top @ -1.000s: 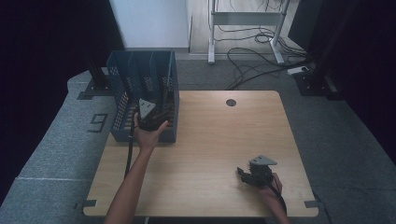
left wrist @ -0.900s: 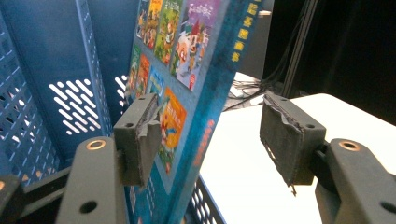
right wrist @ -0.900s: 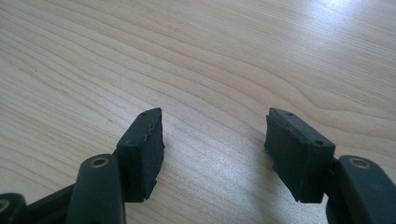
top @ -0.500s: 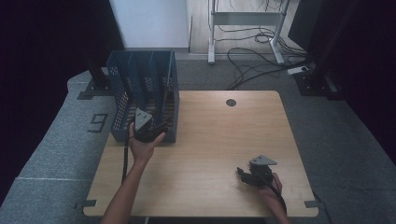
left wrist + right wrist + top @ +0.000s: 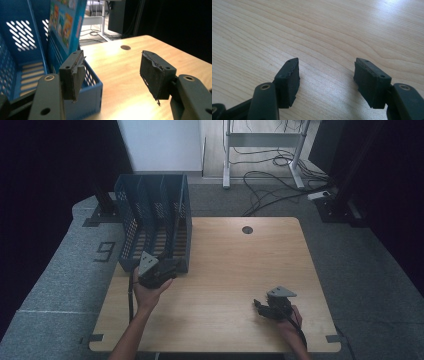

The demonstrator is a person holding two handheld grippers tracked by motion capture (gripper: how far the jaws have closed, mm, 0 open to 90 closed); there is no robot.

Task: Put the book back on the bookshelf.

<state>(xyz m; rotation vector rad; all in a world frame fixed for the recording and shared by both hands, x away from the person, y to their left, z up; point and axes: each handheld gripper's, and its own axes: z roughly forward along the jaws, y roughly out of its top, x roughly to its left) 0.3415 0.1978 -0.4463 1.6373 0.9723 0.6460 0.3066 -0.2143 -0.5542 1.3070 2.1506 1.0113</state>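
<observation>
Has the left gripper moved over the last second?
Yes. The left gripper has drawn back from the blue slotted file rack toward the table's near edge, jaws open, holding nothing.

The right gripper [image 5: 327, 75] is hovering low over the pale wood-grain tabletop [image 5: 332, 27], its two black fingers [image 5: 288, 81] standing well apart with nothing but bare wood between them and a soft shadow lying underneath.

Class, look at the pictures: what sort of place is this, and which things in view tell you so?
Probably a lab or recording workspace, not a home: a bare wooden table on grey carpet, loose cables around a metal desk frame behind it, and dark curtains at the sides.
</observation>
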